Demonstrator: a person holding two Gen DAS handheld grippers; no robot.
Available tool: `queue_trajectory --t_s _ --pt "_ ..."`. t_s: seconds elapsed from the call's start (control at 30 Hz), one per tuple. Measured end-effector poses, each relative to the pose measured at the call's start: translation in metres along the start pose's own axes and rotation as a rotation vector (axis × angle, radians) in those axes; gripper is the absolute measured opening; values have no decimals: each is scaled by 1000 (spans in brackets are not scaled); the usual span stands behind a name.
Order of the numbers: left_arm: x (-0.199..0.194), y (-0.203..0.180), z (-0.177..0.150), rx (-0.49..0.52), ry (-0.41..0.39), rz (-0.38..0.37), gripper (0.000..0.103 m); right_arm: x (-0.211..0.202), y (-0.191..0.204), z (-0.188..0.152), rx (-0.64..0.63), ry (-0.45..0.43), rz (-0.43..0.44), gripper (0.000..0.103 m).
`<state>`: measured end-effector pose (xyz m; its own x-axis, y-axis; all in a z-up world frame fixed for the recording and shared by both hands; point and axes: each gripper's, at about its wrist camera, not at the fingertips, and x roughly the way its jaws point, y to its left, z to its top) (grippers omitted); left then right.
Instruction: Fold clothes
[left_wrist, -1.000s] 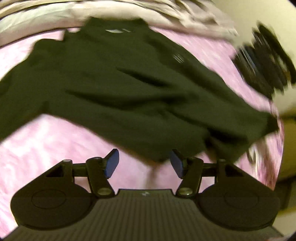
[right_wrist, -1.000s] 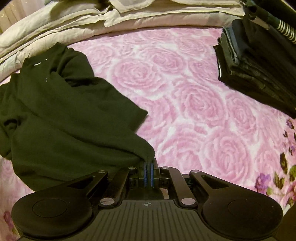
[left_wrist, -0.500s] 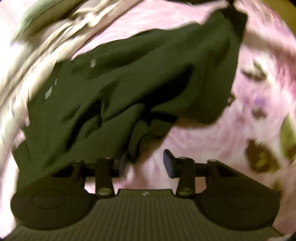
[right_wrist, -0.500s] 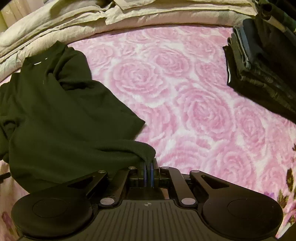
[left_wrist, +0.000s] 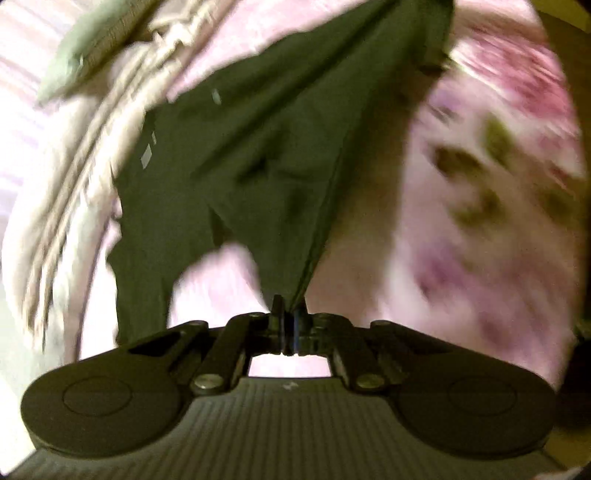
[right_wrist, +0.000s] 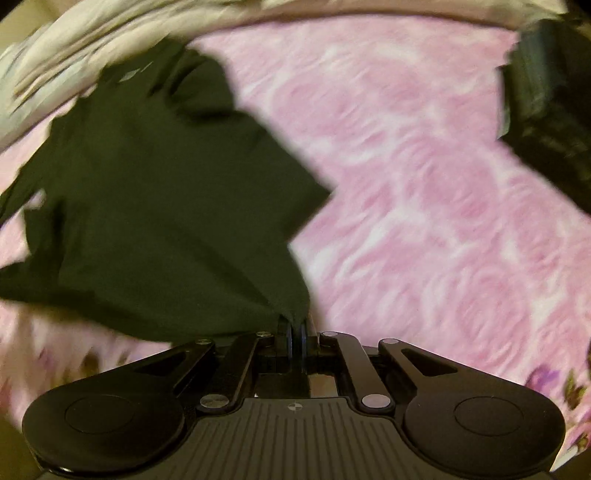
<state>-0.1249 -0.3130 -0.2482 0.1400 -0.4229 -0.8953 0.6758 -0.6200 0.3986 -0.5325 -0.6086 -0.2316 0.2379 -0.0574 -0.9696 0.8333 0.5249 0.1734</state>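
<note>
A dark green shirt (left_wrist: 266, 155) lies partly raised over a pink rose-patterned bedspread (left_wrist: 461, 229). My left gripper (left_wrist: 289, 314) is shut on a corner of the shirt's hem, and the cloth stretches taut away from it toward the top of the view. In the right wrist view the same shirt (right_wrist: 155, 206) spreads to the left, and my right gripper (right_wrist: 295, 325) is shut on another corner of it. A small white neck label (right_wrist: 135, 74) shows near the shirt's far end. Both views are blurred.
A stack of dark folded clothes (right_wrist: 546, 118) sits at the far right of the bedspread (right_wrist: 424, 184). Crumpled beige bedding (left_wrist: 74, 166) runs along the far side of the bed (right_wrist: 92, 48).
My left gripper has closed on the shirt's hem and lifted it, rolling as it went, so the cloth now pulls tight. The right gripper has kept its grip in about the same place.
</note>
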Motion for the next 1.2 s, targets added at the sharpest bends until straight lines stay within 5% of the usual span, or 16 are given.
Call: queue_trajectory --t_s 0.23,0.63,0.77,0.8,0.83,0.87,0.9,1.2 --pt "-50 -63 -87 -27 156 -82 2 26 71 -52 -139 147 96 3" --pt "-39 -124 -130 -45 102 -183 3 34 93 -125 -96 220 -58 3" --pt "-36 -118 -135 -119 122 -223 13 37 98 -136 -24 181 -99 4" --pt "-38 -113 -138 -133 121 -221 13 35 99 -137 -18 170 -103 16" --pt "-40 -108 -140 -141 119 -217 13 31 101 -136 -18 154 -118 52" --pt "-41 -102 -143 -144 122 -209 13 27 103 -136 -21 136 -137 72" --pt "-42 -96 -144 -146 125 -199 14 21 103 -133 -20 98 -139 82" --pt "-25 -46 -84 -185 115 -115 20 6 43 -44 127 -236 -53 82"
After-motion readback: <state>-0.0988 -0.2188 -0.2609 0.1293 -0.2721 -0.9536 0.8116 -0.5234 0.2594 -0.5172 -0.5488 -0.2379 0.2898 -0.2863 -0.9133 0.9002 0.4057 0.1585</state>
